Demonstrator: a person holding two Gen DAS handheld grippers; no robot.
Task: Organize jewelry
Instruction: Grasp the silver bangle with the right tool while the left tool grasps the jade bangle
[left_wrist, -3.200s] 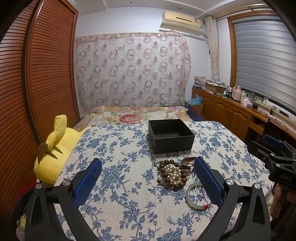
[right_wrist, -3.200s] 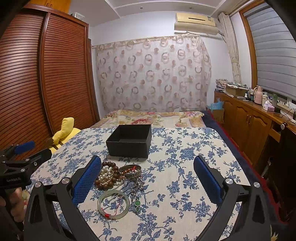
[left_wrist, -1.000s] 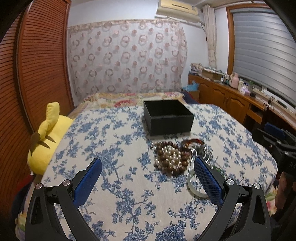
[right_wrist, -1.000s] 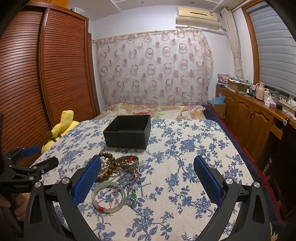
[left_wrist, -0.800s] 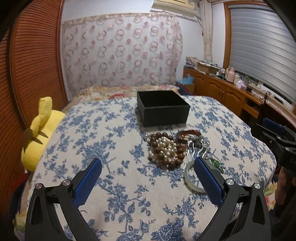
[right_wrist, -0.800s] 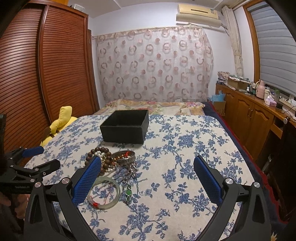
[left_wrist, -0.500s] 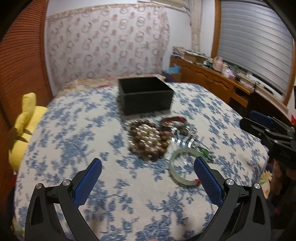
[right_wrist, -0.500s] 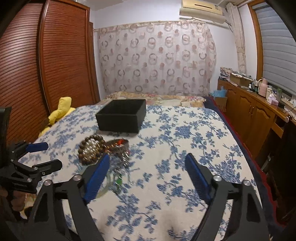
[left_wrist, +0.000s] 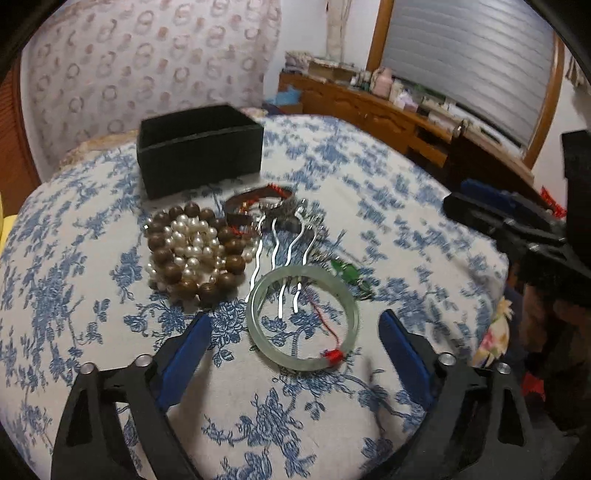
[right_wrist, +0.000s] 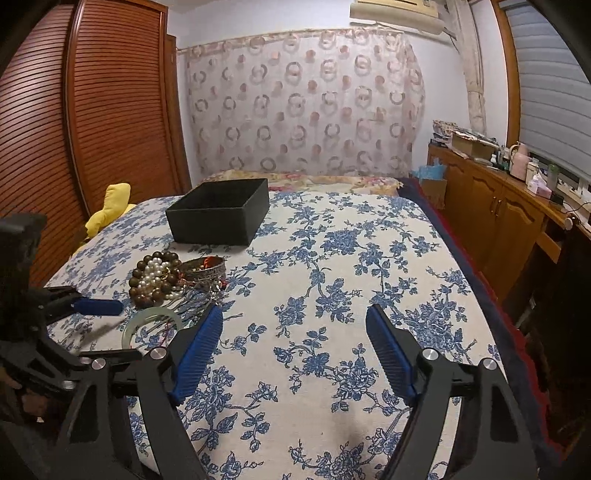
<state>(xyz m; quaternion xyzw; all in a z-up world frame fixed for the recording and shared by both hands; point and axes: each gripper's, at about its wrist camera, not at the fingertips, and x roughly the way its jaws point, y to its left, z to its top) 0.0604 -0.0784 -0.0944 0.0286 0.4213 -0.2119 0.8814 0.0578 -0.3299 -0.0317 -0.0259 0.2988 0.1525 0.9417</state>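
A pile of jewelry lies on the blue-flowered bedspread (left_wrist: 92, 229). In the left wrist view a pale green jade bangle (left_wrist: 258, 291) with a red thread lies nearest, between the open blue fingers of my left gripper (left_wrist: 295, 332), which hovers just above it. Behind it lie a silver wavy hair fork (left_wrist: 275, 243), a wooden and pearl bead bracelet heap (left_wrist: 192, 247), a dark red-brown bangle (left_wrist: 255, 199) and a small green pendant (left_wrist: 347, 273). An open black box (left_wrist: 199, 147) stands beyond. My right gripper (right_wrist: 295, 332) is open and empty over bare bedspread, right of the pile (right_wrist: 159, 277) and box (right_wrist: 218, 210).
A yellow plush toy (right_wrist: 110, 206) lies at the bed's left edge by the wooden wardrobe (right_wrist: 92, 110). A wooden cabinet (right_wrist: 491, 206) with clutter runs along the right wall. The bed edge drops off on the right. A patterned curtain (right_wrist: 303, 103) hangs behind.
My left gripper has moved forward, down and right, until the jade bangle lies between its fingers. My right gripper has drifted slightly right and its jaws have narrowed a little.
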